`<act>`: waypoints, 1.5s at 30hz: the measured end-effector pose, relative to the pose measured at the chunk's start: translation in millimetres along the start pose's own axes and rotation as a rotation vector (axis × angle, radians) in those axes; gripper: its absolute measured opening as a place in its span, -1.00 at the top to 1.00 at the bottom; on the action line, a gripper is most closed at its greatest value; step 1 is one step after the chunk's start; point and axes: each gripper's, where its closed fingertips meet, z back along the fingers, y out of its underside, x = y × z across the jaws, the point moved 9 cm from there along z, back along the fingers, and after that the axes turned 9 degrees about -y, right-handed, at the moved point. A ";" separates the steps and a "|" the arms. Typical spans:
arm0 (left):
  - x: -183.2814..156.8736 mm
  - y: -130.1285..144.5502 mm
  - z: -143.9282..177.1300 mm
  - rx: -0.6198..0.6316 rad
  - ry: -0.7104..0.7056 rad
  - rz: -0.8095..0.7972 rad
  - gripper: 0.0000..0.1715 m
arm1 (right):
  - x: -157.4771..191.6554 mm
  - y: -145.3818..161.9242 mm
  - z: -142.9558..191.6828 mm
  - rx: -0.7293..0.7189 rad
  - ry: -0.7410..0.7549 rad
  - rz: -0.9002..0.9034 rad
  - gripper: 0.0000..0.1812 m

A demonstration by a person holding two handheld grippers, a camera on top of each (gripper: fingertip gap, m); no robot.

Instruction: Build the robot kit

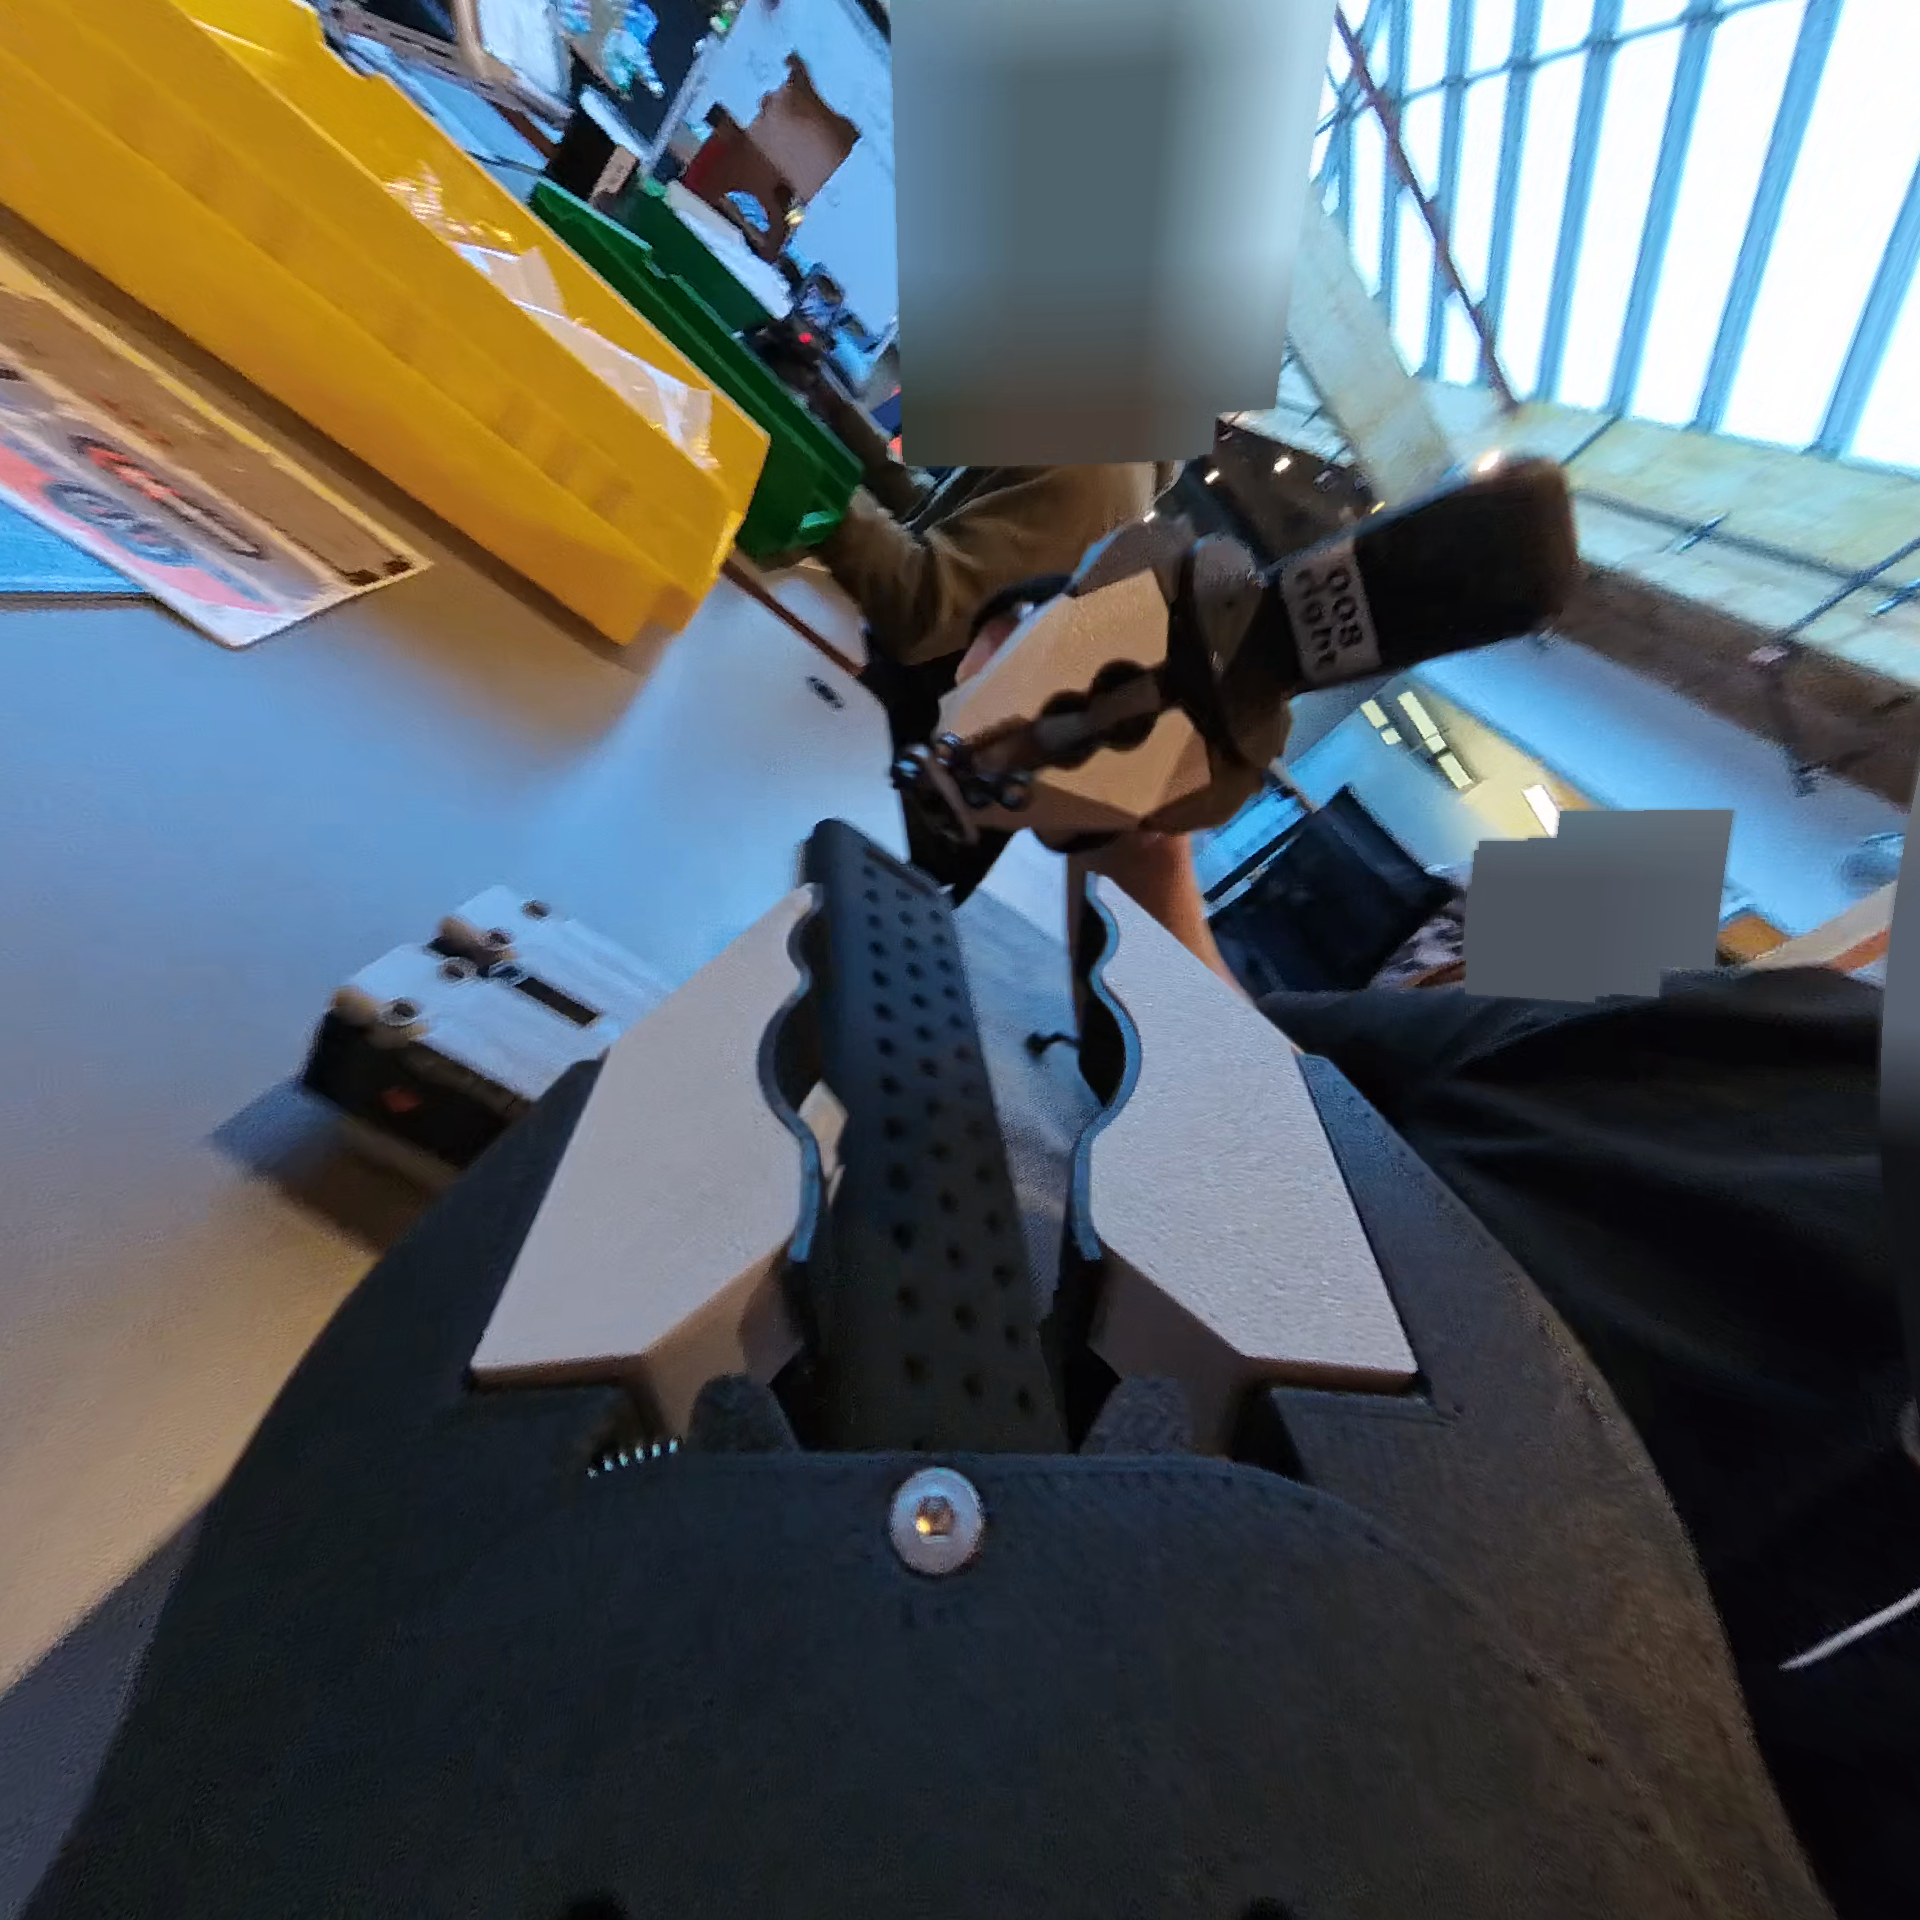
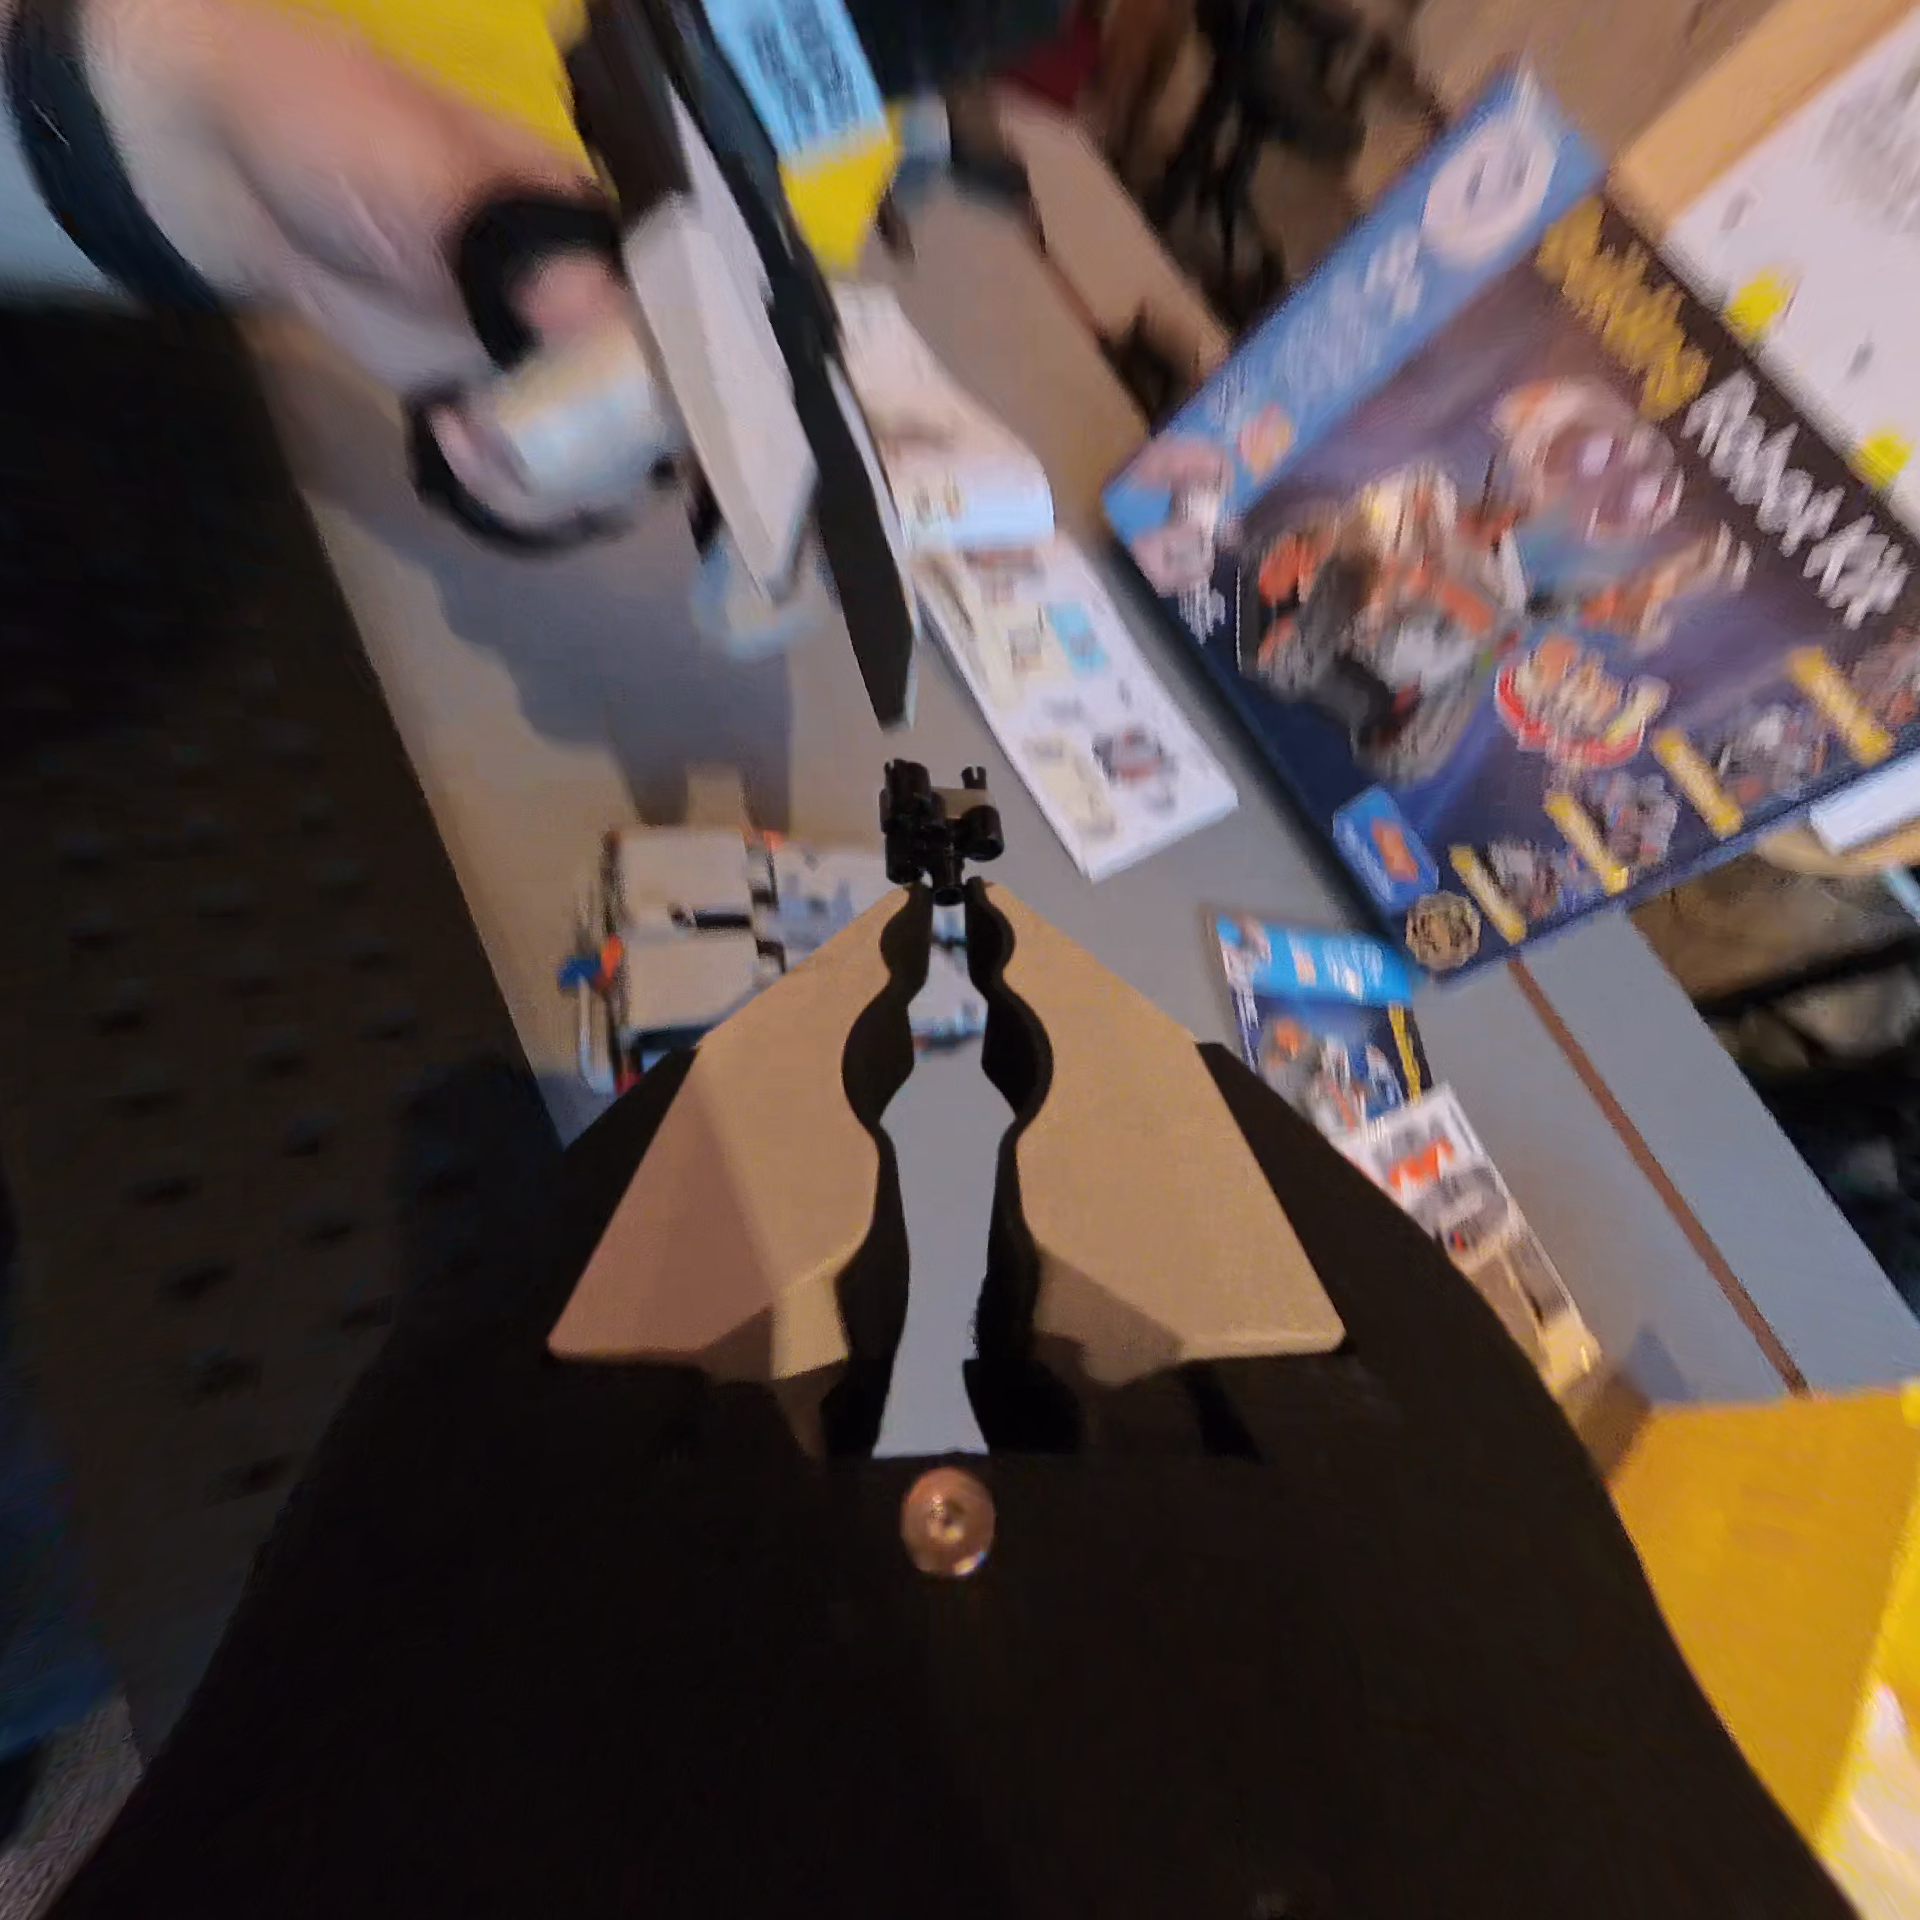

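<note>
My left gripper (image 1: 948,899) is shut on a black perforated plate (image 1: 925,1143) that stands upright between its tan fingers, above the grey table (image 1: 416,779). The same plate fills the left side of the right wrist view (image 2: 208,935), blurred. My right gripper (image 2: 945,888) is shut on a small black connector piece (image 2: 935,821) pinched at its fingertips. In the left wrist view the right gripper (image 1: 940,758) hangs just beyond the plate's top end, with the connector (image 1: 956,774) close to it. A white and black block assembly (image 1: 468,1018) lies on the table to the left; it also shows below the right gripper (image 2: 707,935).
A yellow bin (image 1: 364,312) and a green bin (image 1: 727,343) stand at the back left, with a printed leaflet (image 1: 156,499) in front. A large printed kit box (image 2: 1507,571), booklets (image 2: 1070,707) and another yellow bin (image 2: 1787,1610) lie on the right. A person's sleeve (image 1: 987,561) is behind. Spacing between my two grippers at the tips: around 5 centimeters.
</note>
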 end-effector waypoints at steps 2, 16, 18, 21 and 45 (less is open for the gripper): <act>-3.0 -3.3 -5.8 -0.033 0.052 0.060 0.55 | 3.9 -10.4 2.5 -0.105 0.004 0.042 0.95; 4.8 0.2 5.5 -0.057 0.138 0.155 0.96 | 11.5 -21.4 -22.3 -0.136 -0.009 0.187 0.95; 5.1 -0.1 8.8 -0.065 0.159 0.180 0.96 | 12.5 -23.6 -24.4 -0.150 0.023 0.231 0.95; 6.5 0.4 12.5 -0.078 0.178 0.230 0.96 | 20.1 -29.8 -26.7 -0.210 0.086 0.359 0.69; 2.2 8.1 9.0 -0.065 0.257 0.295 0.96 | 20.4 -36.8 -20.3 -0.384 -0.016 0.246 0.66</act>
